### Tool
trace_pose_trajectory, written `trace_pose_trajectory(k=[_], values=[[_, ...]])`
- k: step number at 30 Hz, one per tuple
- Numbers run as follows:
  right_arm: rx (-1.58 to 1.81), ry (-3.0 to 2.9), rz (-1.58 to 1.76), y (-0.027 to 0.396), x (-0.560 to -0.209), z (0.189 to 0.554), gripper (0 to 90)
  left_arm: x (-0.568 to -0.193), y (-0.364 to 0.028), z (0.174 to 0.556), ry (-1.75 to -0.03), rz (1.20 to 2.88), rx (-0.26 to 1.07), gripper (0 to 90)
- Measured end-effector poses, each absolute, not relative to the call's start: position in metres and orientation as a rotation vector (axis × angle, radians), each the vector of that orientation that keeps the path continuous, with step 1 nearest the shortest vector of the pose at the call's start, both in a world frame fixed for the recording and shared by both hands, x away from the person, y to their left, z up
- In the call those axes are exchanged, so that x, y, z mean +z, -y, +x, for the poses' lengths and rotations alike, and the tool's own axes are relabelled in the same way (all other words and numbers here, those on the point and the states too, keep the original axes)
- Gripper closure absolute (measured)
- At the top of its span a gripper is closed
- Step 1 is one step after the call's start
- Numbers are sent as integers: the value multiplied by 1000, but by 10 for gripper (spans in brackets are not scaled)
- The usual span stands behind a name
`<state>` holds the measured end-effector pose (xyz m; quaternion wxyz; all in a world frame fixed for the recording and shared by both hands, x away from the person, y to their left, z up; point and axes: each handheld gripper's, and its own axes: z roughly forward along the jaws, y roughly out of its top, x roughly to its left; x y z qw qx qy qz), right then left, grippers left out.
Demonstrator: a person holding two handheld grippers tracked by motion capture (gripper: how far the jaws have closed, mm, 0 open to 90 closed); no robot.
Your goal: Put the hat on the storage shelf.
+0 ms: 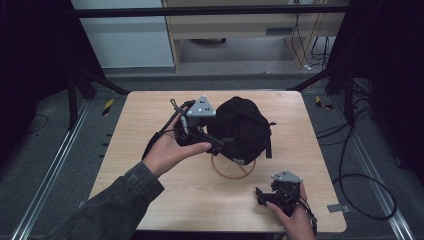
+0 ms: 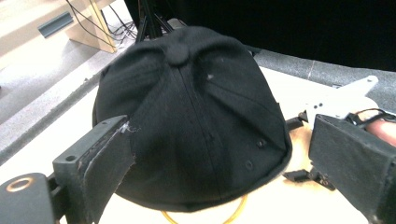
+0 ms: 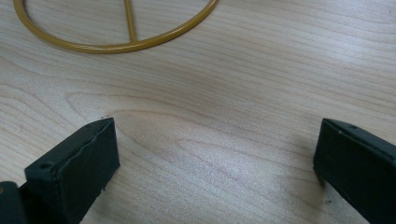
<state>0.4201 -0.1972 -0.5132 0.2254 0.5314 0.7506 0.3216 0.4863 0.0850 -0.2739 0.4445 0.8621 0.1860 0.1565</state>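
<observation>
Black cap [image 1: 242, 127] sits crown-up over a yellow ring [image 1: 233, 170].

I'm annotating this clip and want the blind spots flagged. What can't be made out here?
- Yellow ring stand: in the high view and left gripper view the black cap hides its upper part; the right gripper view's top edge crops it.
- Left gripper: in the high view its tips merge with the cap.
- Cap's brim: not discernible.
</observation>
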Motion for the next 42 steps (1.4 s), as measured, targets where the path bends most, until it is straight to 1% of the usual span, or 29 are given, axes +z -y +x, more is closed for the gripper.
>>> trace_pose_trajectory(k=[11, 23, 30, 31, 42], values=[[888, -2069, 1462, 197, -513, 420, 4, -291, -110, 465, -497, 2092, 379, 56], [887, -2069, 1461, 197, -513, 420, 4, -314, -132, 458, -532, 2098, 370, 58], [888, -2069, 1461, 197, -513, 420, 4, -334, -143, 453, -559, 2106, 363, 58], [887, -2069, 1461, 197, -513, 420, 4, -341, -146, 451, -568, 2110, 349, 58], [887, -2068, 1462, 197, -513, 420, 3, -375, -172, 441, -629, 2130, 374, 57]])
